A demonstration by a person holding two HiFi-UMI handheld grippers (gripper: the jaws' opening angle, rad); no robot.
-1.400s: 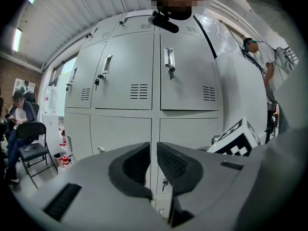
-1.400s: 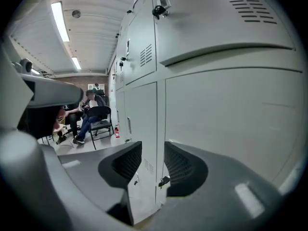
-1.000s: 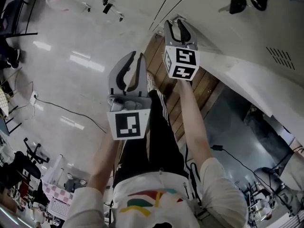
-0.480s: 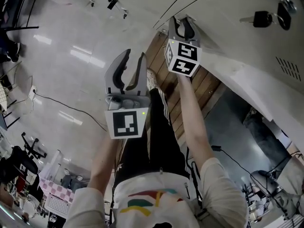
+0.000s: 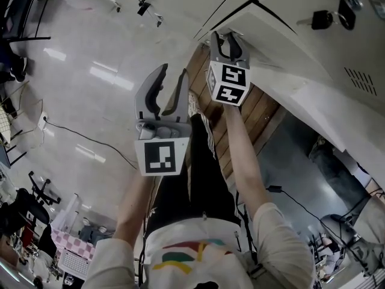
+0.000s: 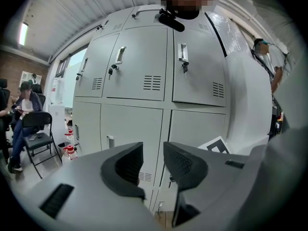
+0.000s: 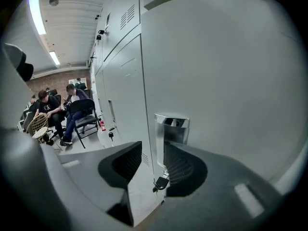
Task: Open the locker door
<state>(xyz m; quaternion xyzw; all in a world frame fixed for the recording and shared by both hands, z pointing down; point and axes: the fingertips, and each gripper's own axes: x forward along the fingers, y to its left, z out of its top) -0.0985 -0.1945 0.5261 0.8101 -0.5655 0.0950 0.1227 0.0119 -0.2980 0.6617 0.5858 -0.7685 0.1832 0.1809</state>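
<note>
Right gripper view puts my right gripper closest: its jaws stand apart with a narrow gap and clamp nothing. The chrome handle of the locker door sits just past them, above the right-hand jaw. A key dangles under that handle. Whether a jaw touches the handle, I cannot tell. My left gripper hangs free, jaws likewise parted and empty, facing a bank of lockers. Farther off, people sit on chairs.
</note>
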